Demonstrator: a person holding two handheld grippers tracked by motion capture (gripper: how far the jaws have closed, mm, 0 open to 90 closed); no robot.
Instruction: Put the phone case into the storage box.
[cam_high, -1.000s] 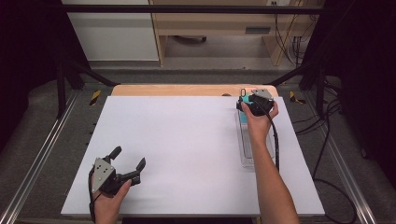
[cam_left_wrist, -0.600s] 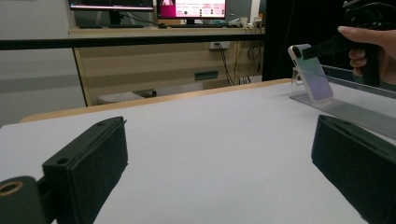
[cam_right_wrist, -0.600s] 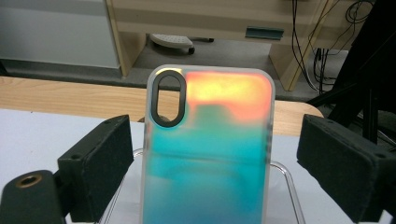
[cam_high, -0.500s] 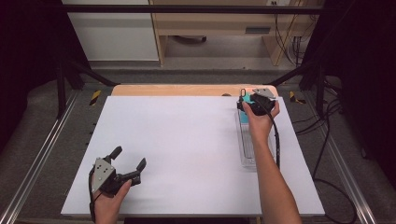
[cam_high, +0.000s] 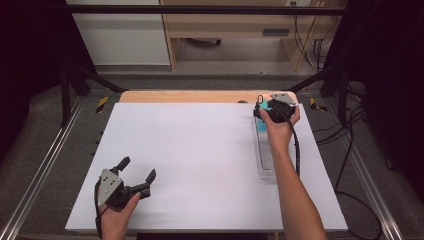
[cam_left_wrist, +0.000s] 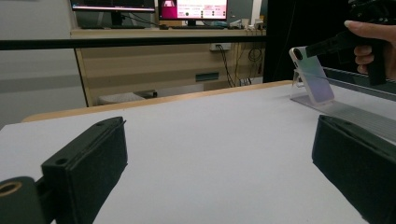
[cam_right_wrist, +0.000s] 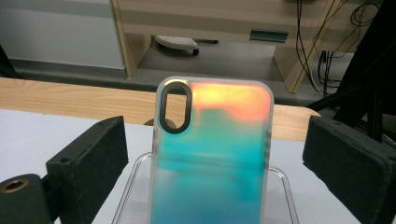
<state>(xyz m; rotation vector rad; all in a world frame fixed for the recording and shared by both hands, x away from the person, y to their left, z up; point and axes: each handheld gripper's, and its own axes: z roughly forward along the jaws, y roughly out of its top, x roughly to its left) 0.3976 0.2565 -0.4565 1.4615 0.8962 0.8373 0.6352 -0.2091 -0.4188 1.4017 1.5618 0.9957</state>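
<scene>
Plainly the phone case stands propped on a clear stand at the far right of the white desk, its iridescent back facing the right tongs, whose jaws gape wide on either side of it without touching; it looks light, thin and glossy, likely slippery and a little flexible, so its two long side edges seem the best hold; the left tongs rest spread apart and empty near the front left.
</scene>
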